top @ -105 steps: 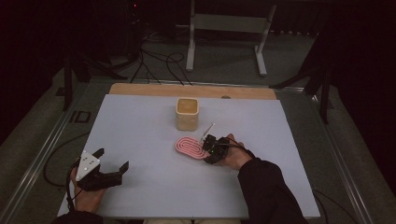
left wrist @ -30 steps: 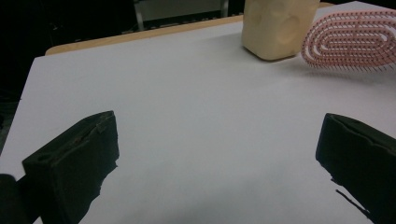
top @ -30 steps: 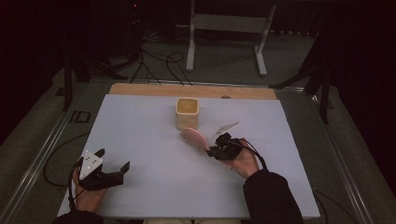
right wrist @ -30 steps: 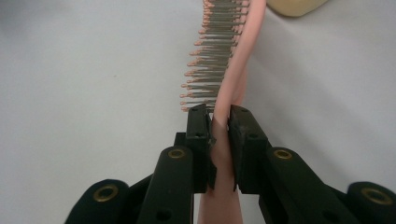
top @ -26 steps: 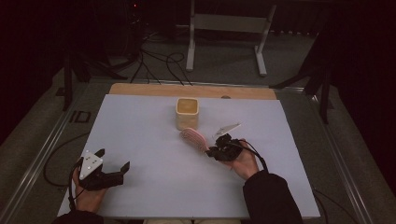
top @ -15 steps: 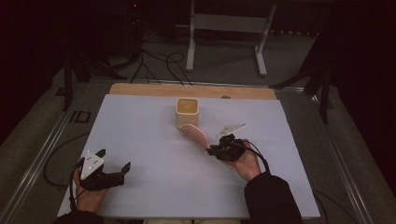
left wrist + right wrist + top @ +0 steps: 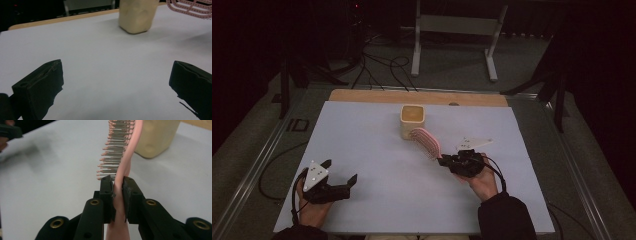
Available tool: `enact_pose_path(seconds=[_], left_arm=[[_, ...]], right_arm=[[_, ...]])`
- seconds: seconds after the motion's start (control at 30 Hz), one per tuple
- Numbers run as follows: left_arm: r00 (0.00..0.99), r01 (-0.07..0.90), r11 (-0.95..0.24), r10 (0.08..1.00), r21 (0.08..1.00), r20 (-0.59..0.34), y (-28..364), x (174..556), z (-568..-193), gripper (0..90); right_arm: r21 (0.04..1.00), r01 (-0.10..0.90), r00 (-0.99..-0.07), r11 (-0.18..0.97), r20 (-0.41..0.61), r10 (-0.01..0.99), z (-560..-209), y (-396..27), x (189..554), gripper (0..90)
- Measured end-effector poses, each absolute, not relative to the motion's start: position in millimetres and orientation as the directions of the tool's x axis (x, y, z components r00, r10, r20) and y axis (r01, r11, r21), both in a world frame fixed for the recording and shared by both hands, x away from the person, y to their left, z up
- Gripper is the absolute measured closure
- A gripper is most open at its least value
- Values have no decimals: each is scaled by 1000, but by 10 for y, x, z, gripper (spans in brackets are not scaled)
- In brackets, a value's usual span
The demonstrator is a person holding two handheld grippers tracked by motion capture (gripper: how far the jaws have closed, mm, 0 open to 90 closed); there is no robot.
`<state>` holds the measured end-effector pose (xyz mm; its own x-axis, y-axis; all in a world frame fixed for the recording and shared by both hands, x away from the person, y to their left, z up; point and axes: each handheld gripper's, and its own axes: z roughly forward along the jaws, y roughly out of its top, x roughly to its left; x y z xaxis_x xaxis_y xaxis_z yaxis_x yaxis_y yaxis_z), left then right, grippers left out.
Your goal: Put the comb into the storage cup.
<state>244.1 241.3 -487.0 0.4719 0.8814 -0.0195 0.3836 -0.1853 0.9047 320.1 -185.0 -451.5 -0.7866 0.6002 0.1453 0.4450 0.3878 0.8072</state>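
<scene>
A pink hairbrush (image 7: 427, 142) hangs tilted above the white table, its head close to a cream square cup (image 7: 413, 121). My right gripper (image 7: 443, 161) is shut on the brush's handle. In the right gripper view the two black jaws pinch the pink handle (image 7: 120, 195), the bristles (image 7: 110, 157) point left, and the cup (image 7: 156, 137) stands beyond at the upper right. My left gripper (image 7: 341, 171) rests low near the table's front left, open with nothing between its fingers (image 7: 40, 85). Its own view shows the cup (image 7: 137, 13) ahead and the brush head (image 7: 191, 8) at the top right.
The white table top (image 7: 377, 165) ends in a wooden strip (image 7: 372, 96) at the far edge. Beyond it lie cables (image 7: 377, 67) and a metal stand (image 7: 457, 30) on a dark floor. Rails (image 7: 257, 165) run along both table sides.
The right gripper has lifted the brush off the table and carried it toward the cup, tilting its head up. The left gripper has stayed in place.
</scene>
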Motion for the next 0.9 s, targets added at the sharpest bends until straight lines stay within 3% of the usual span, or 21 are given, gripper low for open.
enact_pose_path(seconds=[0.6, 0.9], left_arm=[[592, 360, -173, 802, 917, -81, 1995, 2735, -4620, 1], [684, 324, -196, 724, 925, -86, 1589, 2974, -4366, 1]], right_arm=[[860, 418, -786, 294, 181, 591, -4436, -2007, 3129, 795], [887, 400, -792, 232, 208, 574, -4361, -2087, 3091, 795]])
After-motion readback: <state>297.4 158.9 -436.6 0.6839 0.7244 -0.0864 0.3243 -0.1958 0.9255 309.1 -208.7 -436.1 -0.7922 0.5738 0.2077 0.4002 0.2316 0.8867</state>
